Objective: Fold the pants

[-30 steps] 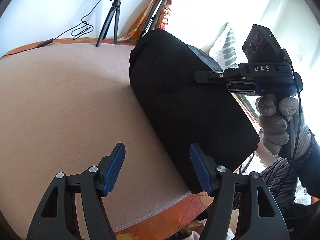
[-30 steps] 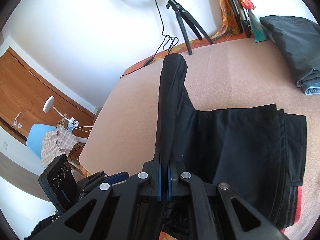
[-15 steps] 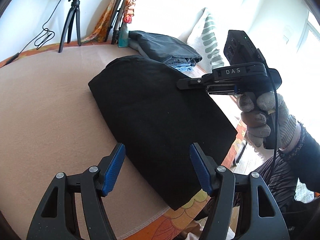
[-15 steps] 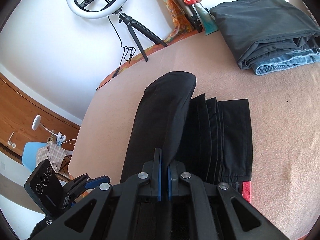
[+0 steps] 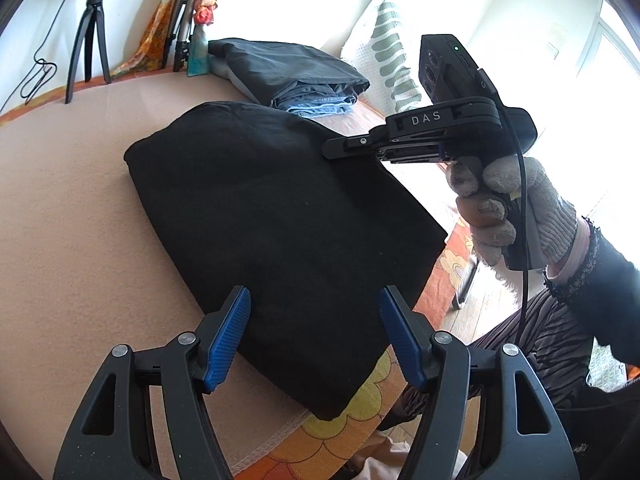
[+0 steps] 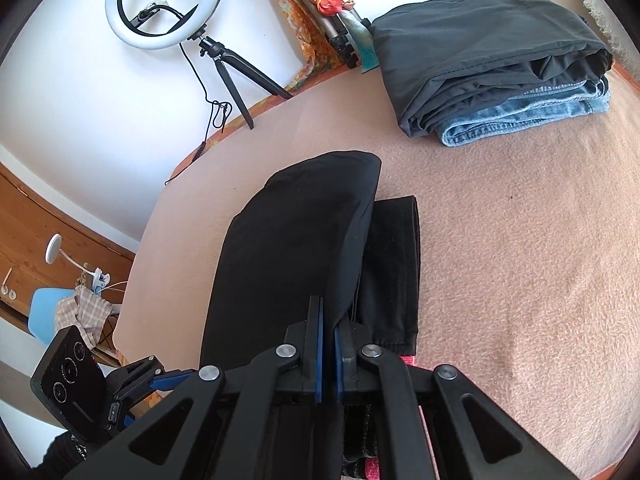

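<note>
The black pants [image 5: 280,216] lie folded on a bed covered with a beige blanket [image 5: 72,220], near its front edge, where an orange flowered sheet [image 5: 344,436] shows under the blanket's hem. The right gripper [image 6: 327,354] has its blue pads pressed together on a top layer of the pants, and that layer stands up off the layers below as a rounded fold [image 6: 304,232]. In the right wrist view, flat black layers [image 6: 394,264] show to the right of the lifted fold, with a strip of red waistband [image 6: 407,360] at their near end. In the left wrist view the same gripper [image 5: 332,149] comes in from the right, held by a hand in a grey glove [image 5: 504,204], its tip at the far side of the pants. The left gripper [image 5: 316,336] has its jaws spread and hovers over the near end of the pants, pinching nothing. Further back on the bed lies a stack of folded clothes [image 6: 496,64], dark grey on top and blue denim below. A ring light [image 6: 160,4] on a small tripod stands at the bed's far edge against the white wall.
</note>
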`<control>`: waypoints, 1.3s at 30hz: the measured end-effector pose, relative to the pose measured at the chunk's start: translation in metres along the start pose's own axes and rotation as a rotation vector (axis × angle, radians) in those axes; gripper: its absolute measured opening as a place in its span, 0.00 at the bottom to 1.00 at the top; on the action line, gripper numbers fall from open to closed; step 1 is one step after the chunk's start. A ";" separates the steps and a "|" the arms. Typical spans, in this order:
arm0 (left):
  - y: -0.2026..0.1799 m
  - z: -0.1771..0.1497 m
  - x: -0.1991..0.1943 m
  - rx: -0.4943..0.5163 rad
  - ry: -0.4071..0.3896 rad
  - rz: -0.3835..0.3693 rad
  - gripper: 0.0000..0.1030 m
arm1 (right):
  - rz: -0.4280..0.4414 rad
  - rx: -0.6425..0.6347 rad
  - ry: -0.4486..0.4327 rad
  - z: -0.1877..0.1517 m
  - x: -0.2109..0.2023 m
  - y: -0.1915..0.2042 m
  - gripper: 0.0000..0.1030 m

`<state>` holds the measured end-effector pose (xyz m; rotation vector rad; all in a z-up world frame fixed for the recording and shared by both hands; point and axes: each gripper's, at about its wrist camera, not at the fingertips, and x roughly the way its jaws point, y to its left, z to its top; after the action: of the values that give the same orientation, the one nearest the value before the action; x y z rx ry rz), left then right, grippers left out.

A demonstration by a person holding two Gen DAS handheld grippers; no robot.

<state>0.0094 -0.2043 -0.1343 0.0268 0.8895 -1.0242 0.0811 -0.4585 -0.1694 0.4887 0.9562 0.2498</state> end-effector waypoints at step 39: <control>0.070 0.000 -0.005 -0.454 -0.011 -0.076 0.71 | 0.123 0.090 0.110 -0.020 0.014 -0.051 0.62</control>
<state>0.0610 -0.1622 -0.1570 -0.3968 1.1021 -0.8715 0.0721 -0.4909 -0.2142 0.6224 1.0496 0.3484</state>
